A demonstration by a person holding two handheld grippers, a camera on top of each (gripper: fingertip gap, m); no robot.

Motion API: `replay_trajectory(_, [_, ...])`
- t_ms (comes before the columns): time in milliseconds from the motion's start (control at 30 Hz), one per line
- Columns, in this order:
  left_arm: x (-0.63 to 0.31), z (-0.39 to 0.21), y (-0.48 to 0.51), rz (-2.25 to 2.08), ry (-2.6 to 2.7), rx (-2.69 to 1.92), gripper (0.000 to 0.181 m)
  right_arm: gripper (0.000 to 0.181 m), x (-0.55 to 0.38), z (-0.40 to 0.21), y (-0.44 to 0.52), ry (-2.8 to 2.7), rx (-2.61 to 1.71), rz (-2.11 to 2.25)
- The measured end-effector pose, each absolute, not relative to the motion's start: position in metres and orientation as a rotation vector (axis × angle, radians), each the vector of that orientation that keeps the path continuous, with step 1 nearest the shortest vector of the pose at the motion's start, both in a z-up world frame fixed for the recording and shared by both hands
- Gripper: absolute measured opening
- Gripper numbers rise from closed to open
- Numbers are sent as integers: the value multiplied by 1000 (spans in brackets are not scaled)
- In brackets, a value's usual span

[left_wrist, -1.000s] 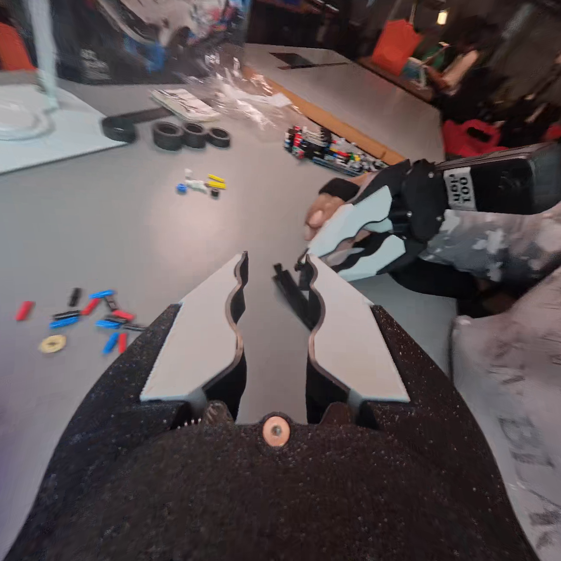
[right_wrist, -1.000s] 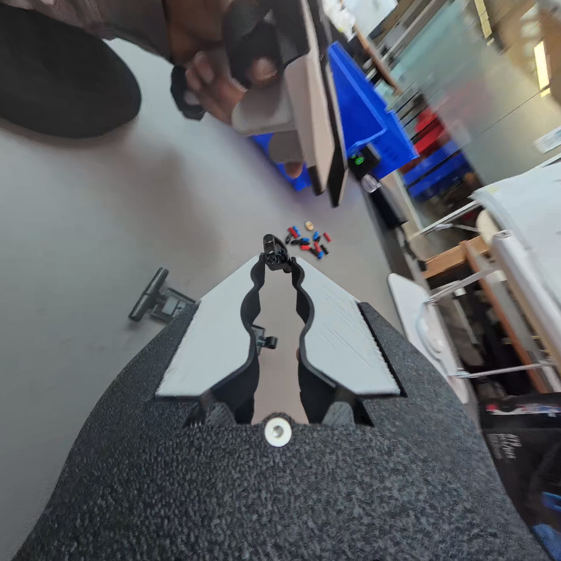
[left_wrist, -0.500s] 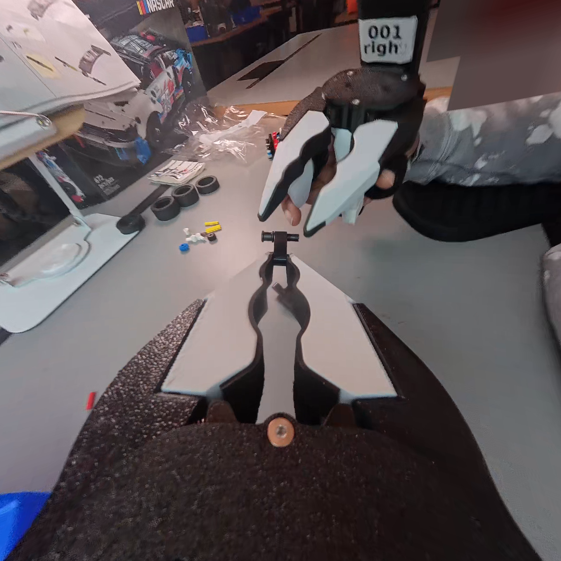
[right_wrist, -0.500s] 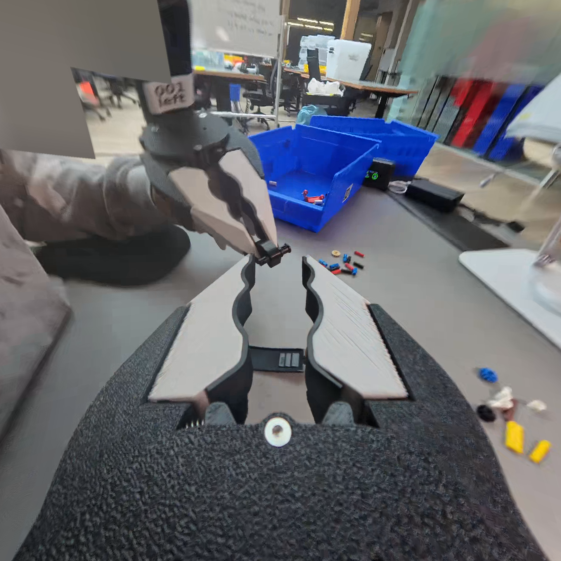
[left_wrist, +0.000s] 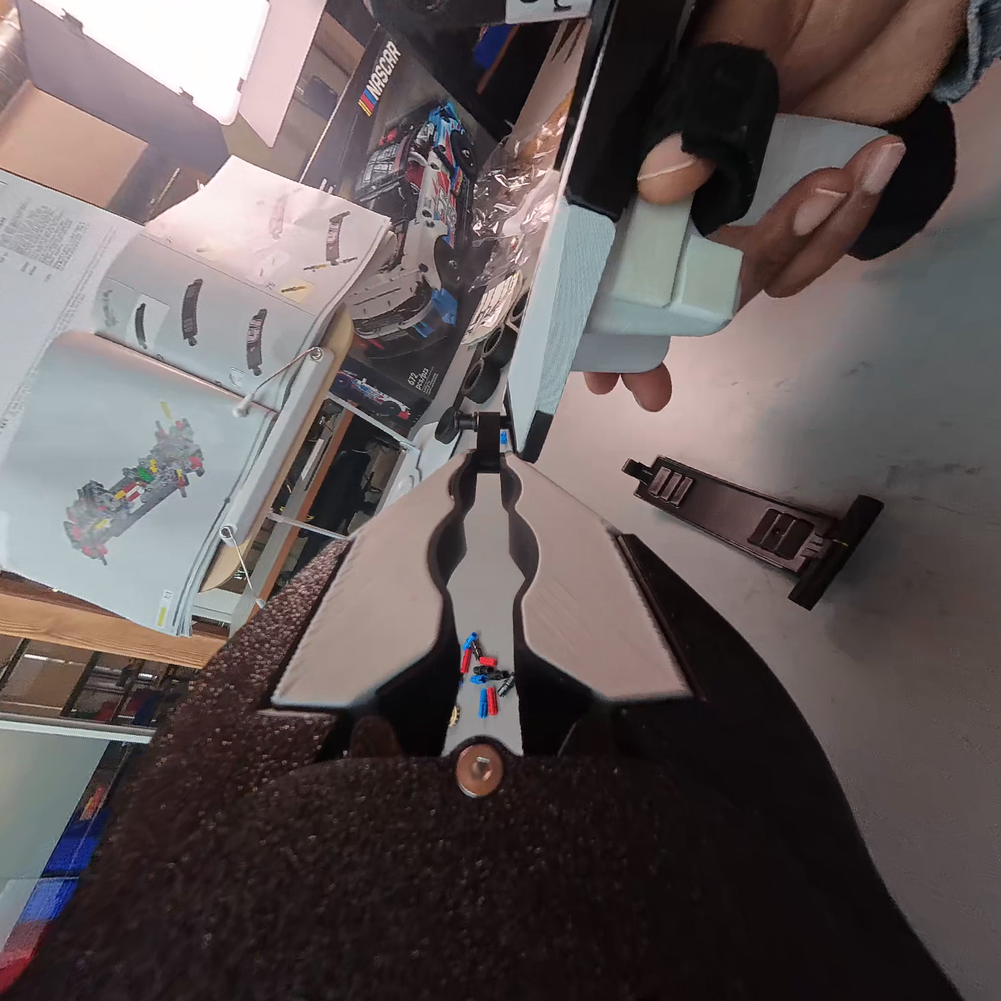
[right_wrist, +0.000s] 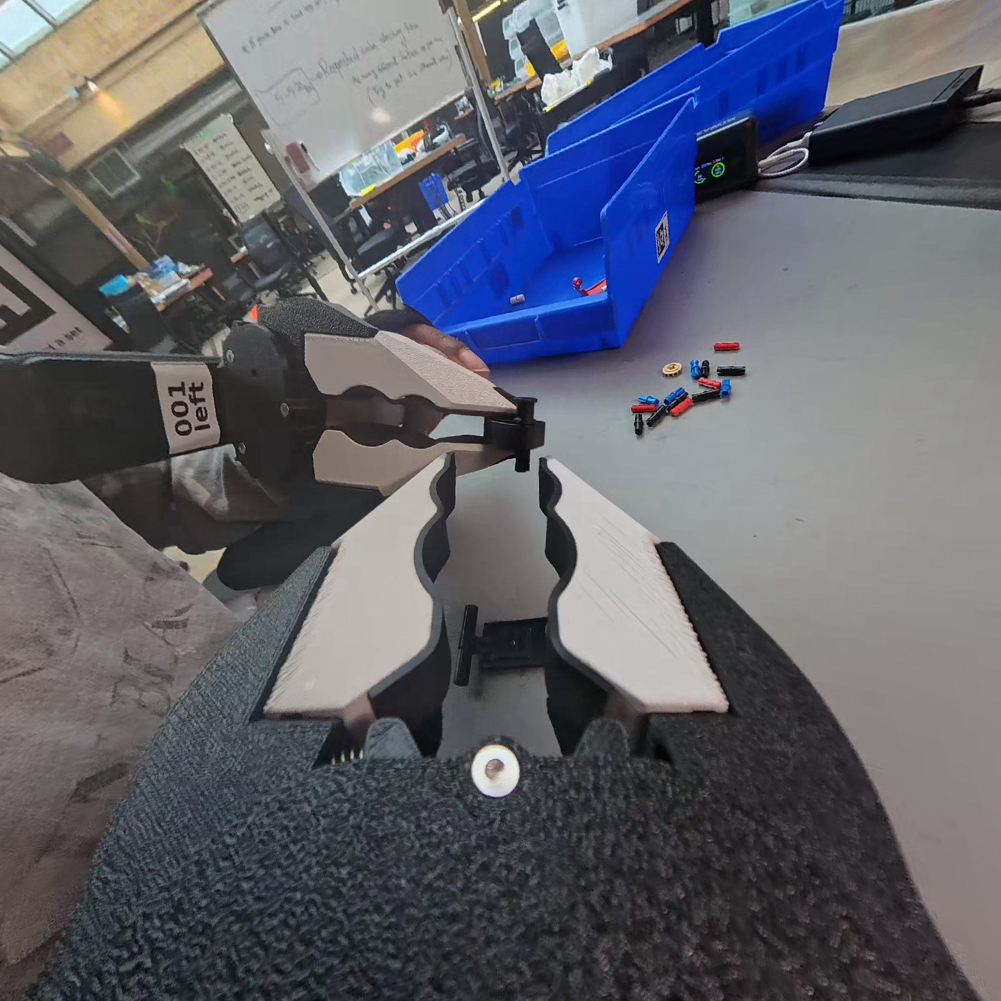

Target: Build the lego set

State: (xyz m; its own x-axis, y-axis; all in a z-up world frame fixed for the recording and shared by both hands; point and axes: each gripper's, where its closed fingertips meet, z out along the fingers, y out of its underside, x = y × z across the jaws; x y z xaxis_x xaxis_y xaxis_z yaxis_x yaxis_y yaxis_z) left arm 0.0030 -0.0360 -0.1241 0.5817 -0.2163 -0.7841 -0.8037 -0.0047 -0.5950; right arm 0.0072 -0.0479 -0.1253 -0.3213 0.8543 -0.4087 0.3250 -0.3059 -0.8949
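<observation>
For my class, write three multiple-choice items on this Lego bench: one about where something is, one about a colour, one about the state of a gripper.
1. Where does the long black panel piece lie?
A. flat on the grey table
B. in the blue bin
C. on the instruction booklet

2. What colour is the small piece held by the left gripper?
A. red
B. yellow
C. black

3. How is the right gripper?
A. shut on a tyre
B. open and empty
C. shut on a pin

Answers:
1 A, it rests on the bare table, away from the bin.
2 C, it is black at the fingertips.
3 B, its jaws stand apart with nothing between them.
</observation>
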Motion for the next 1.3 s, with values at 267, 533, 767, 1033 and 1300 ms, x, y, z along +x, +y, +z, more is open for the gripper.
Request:
replay_trajectory(267, [11, -105, -42, 453, 786, -1473, 7, 37, 6, -95, -48, -1255, -1480, 2010])
replay_trajectory(533, [27, -105, -45, -2, 675, -1533, 19, 14, 11, -95, -44, -1398, -1409, 1819])
replay_trajectory(767, [25, -102, -50, -862, 334, -1681, 23, 14, 14, -127, -38, -1750, -1096, 1016])
replay_trajectory(1033, [28, -109, -48, -797, 373, -1753, 5, 14, 9, -122, -49, -1743, -881, 790])
replay_trajectory(1300, [-17, -75, -55, -809, 286, -1651, 0, 13, 22, -112, -29, -1704, -854, 796])
